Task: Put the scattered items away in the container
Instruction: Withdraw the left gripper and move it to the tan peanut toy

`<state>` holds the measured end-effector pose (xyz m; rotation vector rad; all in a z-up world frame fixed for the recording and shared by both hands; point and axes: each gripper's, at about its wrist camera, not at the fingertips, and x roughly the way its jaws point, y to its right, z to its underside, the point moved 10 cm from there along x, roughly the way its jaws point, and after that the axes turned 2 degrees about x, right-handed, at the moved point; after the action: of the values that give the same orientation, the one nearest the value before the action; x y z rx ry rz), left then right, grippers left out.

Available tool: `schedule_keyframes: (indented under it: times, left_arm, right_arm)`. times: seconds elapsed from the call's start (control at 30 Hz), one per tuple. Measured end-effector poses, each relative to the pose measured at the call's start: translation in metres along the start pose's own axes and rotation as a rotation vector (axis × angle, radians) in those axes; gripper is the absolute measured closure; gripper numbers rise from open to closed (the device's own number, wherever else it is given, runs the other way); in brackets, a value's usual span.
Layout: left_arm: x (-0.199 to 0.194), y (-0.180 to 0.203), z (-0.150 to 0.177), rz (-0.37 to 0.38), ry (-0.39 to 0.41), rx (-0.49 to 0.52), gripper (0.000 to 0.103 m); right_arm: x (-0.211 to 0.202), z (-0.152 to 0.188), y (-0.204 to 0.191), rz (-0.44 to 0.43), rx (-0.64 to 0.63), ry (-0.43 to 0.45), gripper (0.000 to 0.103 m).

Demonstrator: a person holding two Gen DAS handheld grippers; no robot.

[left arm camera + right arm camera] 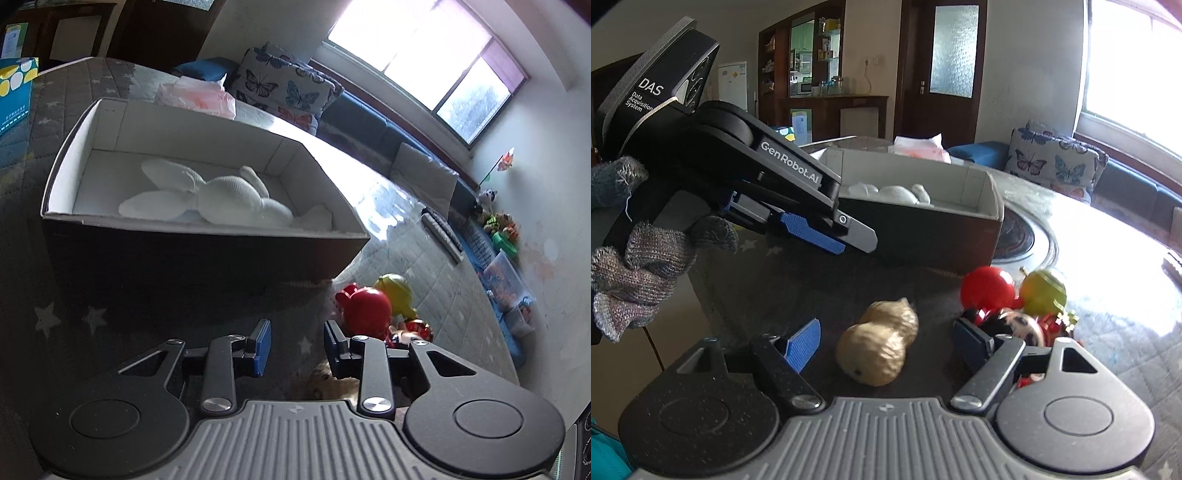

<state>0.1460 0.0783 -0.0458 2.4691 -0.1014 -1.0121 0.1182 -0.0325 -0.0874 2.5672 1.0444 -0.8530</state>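
So, the gold peanut-shaped toy (877,341): a two-lobed shell look, shiny metallic finish, a small dark dot near its lower end. It's laid on the dark star-print cloth (66,317) of the table, tilted, with the narrower lobe aimed toward 1 o'clock. In the right wrist view it's framed between the blue-padded fingers of the right gripper (886,341), which is spread wide with no pad seen touching it. The toy sits slightly closer to the left finger than to the right one.

At about 2 o'clock from the peanut, a clump of figures is seen: a red round-headed toy (986,288) and a yellow-green round-headed toy (1043,291), touching each other, right beside the right finger.

The box (982,206), dark outside and white inside, is found at 12 o'clock, further back on the table, with a white plush rabbit (221,195) lying in it.

The left gripper (297,347) is also parted, nothing between its pads; in its own view the red toy is at 1 o'clock, just past the right finger. It's gripped by a knit-gloved hand (639,266).
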Motion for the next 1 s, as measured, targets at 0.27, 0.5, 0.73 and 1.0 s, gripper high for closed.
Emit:
schedule_keyframes:
  times: [0.27, 0.5, 0.73, 1.0]
  left_arm:
    - [0.003, 0.002, 0.012, -0.035, -0.030, 0.030, 0.069]
    - [0.005, 0.005, 0.021, -0.052, -0.053, 0.056, 0.069]
    - [0.004, 0.006, 0.026, -0.066, -0.066, 0.068, 0.069]
    - [0.004, 0.005, 0.029, -0.078, -0.071, 0.069, 0.069]
  right_arm:
    - [-0.003, 0.011, 0.000, -0.002, 0.032, -0.005, 0.018]
    - [-0.001, 0.019, -0.005, -0.006, 0.035, -0.018, 0.016]
    - [-0.001, 0.020, -0.008, -0.012, 0.030, -0.021, 0.016]
    - [0.001, 0.023, -0.008, -0.015, 0.034, -0.028, 0.016]
